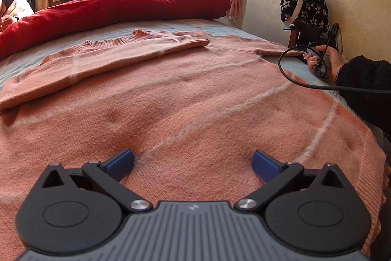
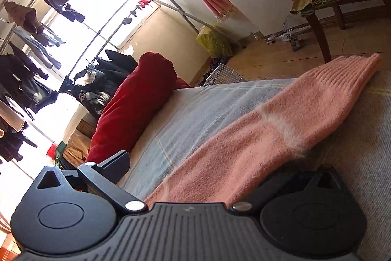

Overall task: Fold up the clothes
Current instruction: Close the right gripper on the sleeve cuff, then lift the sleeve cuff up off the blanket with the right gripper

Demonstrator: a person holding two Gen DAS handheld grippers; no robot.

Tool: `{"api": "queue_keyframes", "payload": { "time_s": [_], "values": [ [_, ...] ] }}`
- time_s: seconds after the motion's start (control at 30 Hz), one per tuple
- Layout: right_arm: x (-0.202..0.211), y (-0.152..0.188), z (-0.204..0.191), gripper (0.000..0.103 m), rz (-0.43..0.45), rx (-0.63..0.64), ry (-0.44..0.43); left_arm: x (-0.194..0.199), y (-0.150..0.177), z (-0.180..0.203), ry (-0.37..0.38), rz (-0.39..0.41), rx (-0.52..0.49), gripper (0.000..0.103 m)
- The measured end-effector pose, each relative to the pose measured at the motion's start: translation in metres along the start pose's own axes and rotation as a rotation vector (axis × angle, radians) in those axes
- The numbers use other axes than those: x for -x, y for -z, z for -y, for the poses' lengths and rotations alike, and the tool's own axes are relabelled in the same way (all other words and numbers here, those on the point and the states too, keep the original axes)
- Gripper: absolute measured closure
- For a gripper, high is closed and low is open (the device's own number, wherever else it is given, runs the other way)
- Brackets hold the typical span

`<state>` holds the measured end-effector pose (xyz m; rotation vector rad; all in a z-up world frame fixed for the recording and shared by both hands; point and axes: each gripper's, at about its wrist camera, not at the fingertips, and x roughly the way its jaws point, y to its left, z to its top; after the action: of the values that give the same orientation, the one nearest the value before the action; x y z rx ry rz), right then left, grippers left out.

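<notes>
Left wrist view: pink sweater (image 1: pixel 185 99) lies flat across the bed (image 1: pixel 293 65), body spread toward the near edge, hem near the right edge. Its left sleeve (image 1: pixel 102 62) is folded across the chest, cuff ending near the collar (image 1: pixel 110 42). Rolled red quilt (image 1: pixel 117 6) sits along the far edge. Left gripper (image 1: pixel 193 159) hovers over the lower body of the sweater, blue pads spread wide, nothing between them. At the right edge a hand (image 1: pixel 322 60) in a dark sleeve holds the other tool, cable looping over the bed.

Right wrist view: right gripper (image 2: pixel 193 168) jaws apart, right sleeve (image 2: pixel 281 126) lying between them and draped over the right finger; no clamping visible.
</notes>
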<state>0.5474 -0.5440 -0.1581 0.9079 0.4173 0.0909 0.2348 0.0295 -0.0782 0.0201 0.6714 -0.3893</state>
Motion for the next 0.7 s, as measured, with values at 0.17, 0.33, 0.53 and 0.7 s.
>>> {"api": "queue_keyframes", "payload": {
  "time_s": [0.17, 0.33, 0.53, 0.7],
  "values": [
    [0.001, -0.005, -0.003, 0.000, -0.015, -0.017, -0.025, 0.000, 0.000, 0.000, 0.002, 0.000, 0.002, 0.001],
    [0.009, -0.009, -0.012, 0.000, -0.031, -0.055, -0.100, 0.000, 0.000, 0.001, -0.002, 0.000, -0.001, 0.001],
    [0.019, -0.012, -0.043, 0.000, -0.037, -0.041, -0.178, 0.004, -0.002, 0.001, -0.006, 0.001, 0.003, 0.001],
    [0.026, -0.009, -0.078, 0.000, -0.071, -0.007, -0.226, 0.018, -0.009, -0.003, -0.040, 0.034, 0.010, 0.001]
  ]
}}
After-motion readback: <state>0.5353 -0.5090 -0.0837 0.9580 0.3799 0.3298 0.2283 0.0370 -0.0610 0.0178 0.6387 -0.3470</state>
